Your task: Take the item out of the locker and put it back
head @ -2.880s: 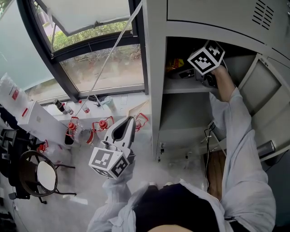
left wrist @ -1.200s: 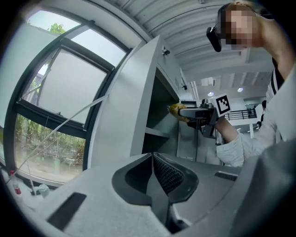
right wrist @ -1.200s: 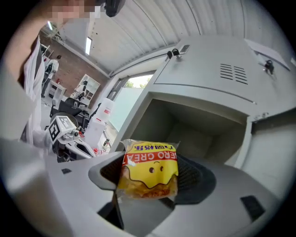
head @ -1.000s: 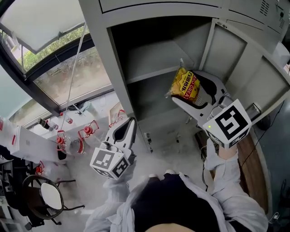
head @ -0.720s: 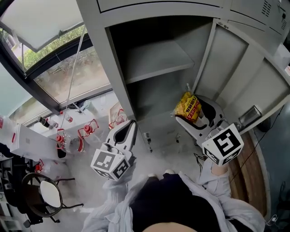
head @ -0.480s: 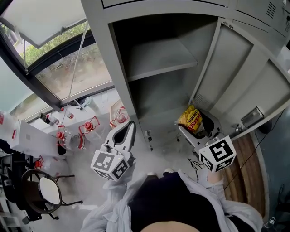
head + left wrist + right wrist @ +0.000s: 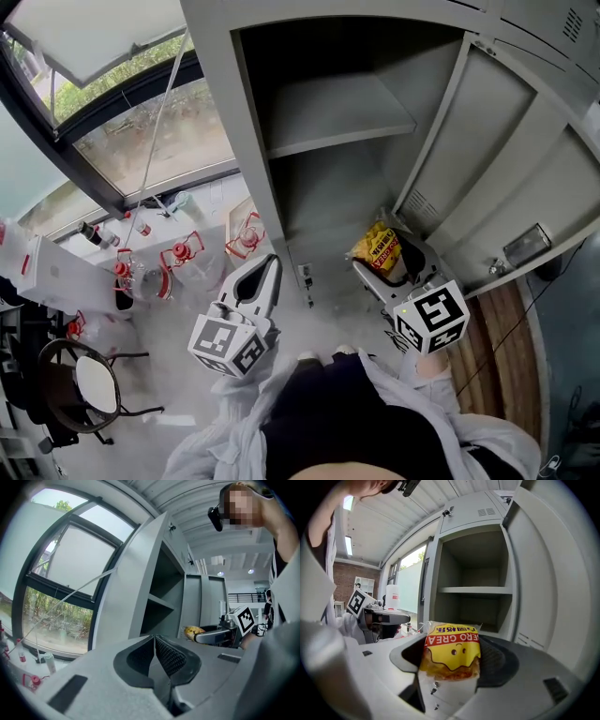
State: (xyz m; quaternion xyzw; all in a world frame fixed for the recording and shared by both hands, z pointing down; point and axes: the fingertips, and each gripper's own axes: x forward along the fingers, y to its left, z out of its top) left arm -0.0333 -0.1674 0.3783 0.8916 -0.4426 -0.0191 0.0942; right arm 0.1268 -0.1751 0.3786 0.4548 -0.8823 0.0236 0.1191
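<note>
A yellow snack bag (image 7: 376,246) with red lettering sits between the jaws of my right gripper (image 7: 386,259), which is shut on it. The gripper holds it low, in front of the lower compartment of the open grey locker (image 7: 251,159). In the right gripper view the bag (image 7: 452,652) stands upright between the pads, with the locker's bare shelf (image 7: 474,590) beyond it. My left gripper (image 7: 269,270) hangs to the left of the locker, shut with nothing in it. In the left gripper view its pads (image 7: 165,654) meet at the tips.
The locker door (image 7: 511,159) stands swung open to the right. Red-lidded jars (image 7: 178,259) and bottles sit on the floor below the window (image 7: 141,122). A chair with a white seat (image 7: 94,384) stands at the lower left. A wooden strip (image 7: 487,361) lies on the floor at the right.
My right gripper has come down with the snack bag, from shelf height to the level of the lower compartment, and rolled. The left gripper has hardly shifted.
</note>
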